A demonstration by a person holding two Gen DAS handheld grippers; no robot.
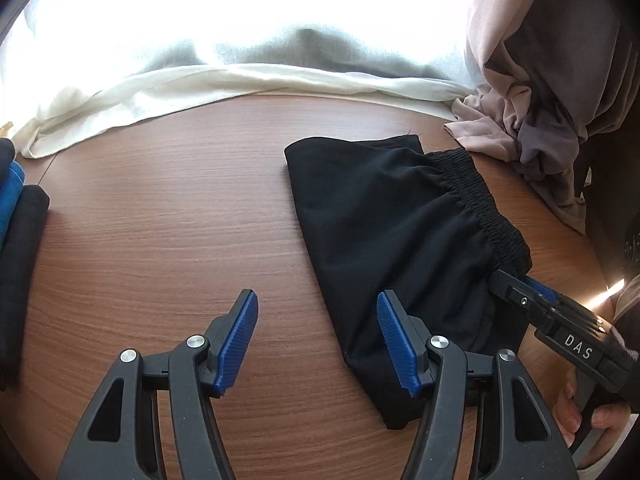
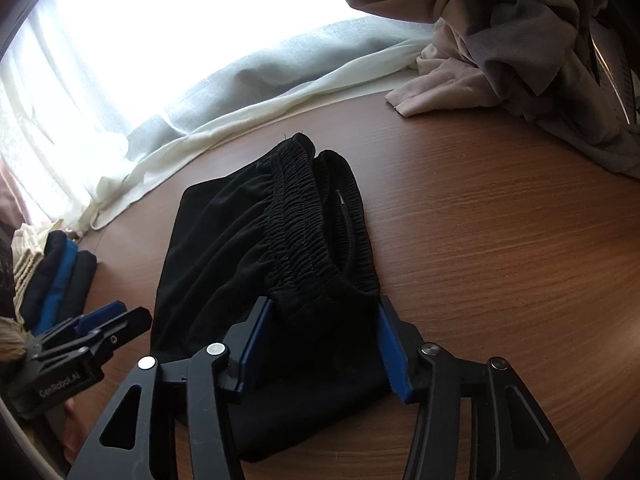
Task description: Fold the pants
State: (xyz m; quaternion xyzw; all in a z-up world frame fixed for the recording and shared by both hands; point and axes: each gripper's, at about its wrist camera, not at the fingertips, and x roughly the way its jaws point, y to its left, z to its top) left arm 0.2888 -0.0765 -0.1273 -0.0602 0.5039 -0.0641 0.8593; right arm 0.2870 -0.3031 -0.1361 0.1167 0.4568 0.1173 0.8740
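Black pants (image 2: pixel 248 248) lie on a brown wood-grain table (image 1: pixel 180 220); the black fingers (image 1: pixel 240 340) carry blue ribbed pads.

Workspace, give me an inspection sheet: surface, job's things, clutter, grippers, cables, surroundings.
Surface: brown wood-grain table, bare around the work.
Job's things: black pants folded flat, elastic waistband on top.
Clutter: stack of folded clothes at the left; crumpled pinkish-grey cloth at the far right.
Grippers: left gripper open over the table at the pants' edge; right gripper astride the waistband corner, grip unclear.
Cables: nothing seen.
Surroundings: white curtain on the table's far edge, bright window behind.
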